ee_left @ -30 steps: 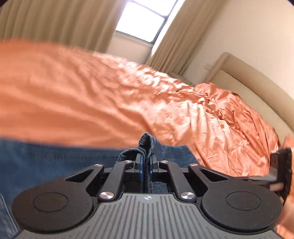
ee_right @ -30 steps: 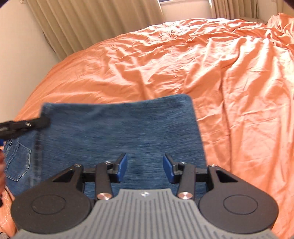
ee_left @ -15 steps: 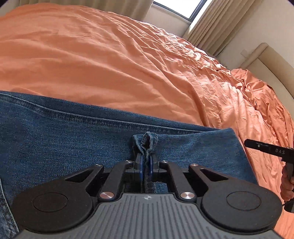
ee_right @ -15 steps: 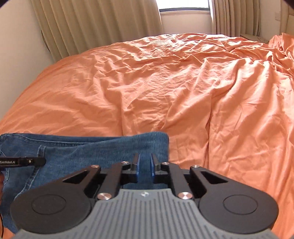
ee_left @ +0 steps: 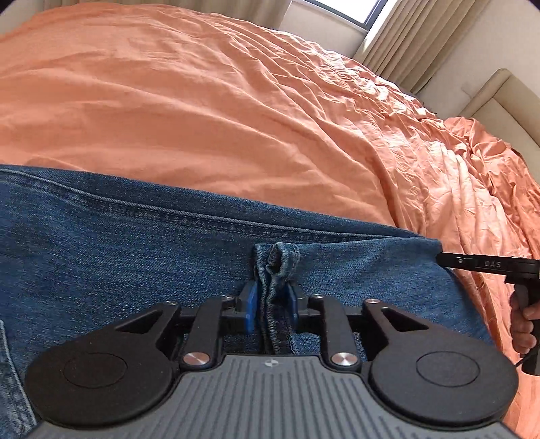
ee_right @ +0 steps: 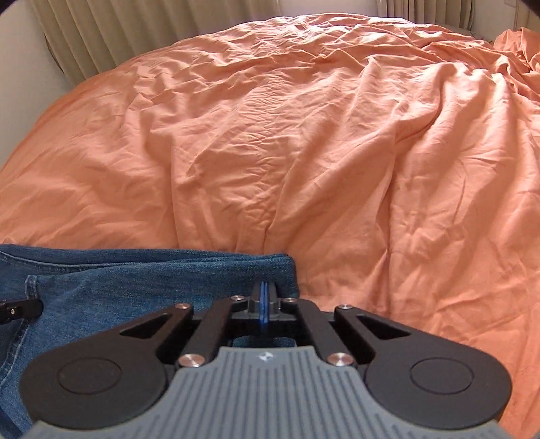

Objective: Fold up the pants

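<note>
Blue denim pants (ee_left: 135, 243) lie folded on the orange bedsheet (ee_left: 202, 101). My left gripper (ee_left: 271, 304) sits low over them. Its blue pads (ee_left: 250, 305) stand slightly apart, with a bunched ridge of denim (ee_left: 281, 261) between them, no longer pinched. My right gripper (ee_right: 264, 297) is shut with its pads pressed together, empty, at the right end of the pants (ee_right: 135, 287). The right gripper's body (ee_left: 489, 265) shows at the right edge of the left wrist view. The left gripper's tip (ee_right: 20, 309) shows at the left edge of the right wrist view.
The orange sheet (ee_right: 303, 135) covers the wide bed, rumpled toward the far right. Beige curtains (ee_right: 118, 30) and a wall stand behind. A beige headboard (ee_left: 499, 98) is at the far right. A window (ee_left: 354, 10) is beyond the bed.
The pants were lowered onto the bed. My left gripper's pads opened slightly off the denim ridge. My right gripper closed fully, from wide open one second ago.
</note>
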`<action>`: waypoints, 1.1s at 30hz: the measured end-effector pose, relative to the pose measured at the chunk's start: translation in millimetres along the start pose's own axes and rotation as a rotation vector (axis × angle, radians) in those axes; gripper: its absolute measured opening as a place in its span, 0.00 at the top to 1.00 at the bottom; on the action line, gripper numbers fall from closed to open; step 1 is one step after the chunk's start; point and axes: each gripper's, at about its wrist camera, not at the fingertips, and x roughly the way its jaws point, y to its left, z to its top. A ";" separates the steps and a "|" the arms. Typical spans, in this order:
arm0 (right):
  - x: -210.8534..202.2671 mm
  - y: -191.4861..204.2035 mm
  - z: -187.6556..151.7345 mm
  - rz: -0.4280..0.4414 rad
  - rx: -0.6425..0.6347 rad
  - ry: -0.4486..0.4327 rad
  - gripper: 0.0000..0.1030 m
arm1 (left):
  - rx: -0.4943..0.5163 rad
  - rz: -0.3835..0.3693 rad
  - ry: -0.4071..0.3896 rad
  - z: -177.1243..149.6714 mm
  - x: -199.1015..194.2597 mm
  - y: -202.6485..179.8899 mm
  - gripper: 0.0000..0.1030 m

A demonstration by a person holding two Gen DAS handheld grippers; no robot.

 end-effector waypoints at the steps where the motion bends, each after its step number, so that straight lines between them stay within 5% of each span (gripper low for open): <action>1: -12.6 3.0 -4.6 0.004 -0.020 -0.014 1.00 | 0.007 0.013 -0.007 -0.8 -6.8 -2.7 0.61; 3: -37.2 8.6 -17.9 0.016 -0.056 -0.023 1.00 | 0.017 0.033 -0.052 -6.8 -24.6 -7.4 0.46; 10: -111.5 17.6 -96.6 0.043 -0.067 -0.096 1.00 | 0.038 -0.030 -0.123 -48.5 -80.2 -37.7 0.45; 18: -93.7 19.8 -161.9 -0.023 -0.030 -0.078 1.00 | 0.091 0.087 -0.074 -91.8 -64.2 -57.1 0.67; 20: -82.7 18.6 -168.5 -0.018 -0.036 -0.069 1.00 | 0.091 0.126 -0.044 -97.4 -54.4 -52.4 0.73; 33: -72.2 28.7 -165.4 -0.045 -0.191 -0.044 1.00 | 0.096 0.174 0.000 -103.0 -37.7 -53.2 0.67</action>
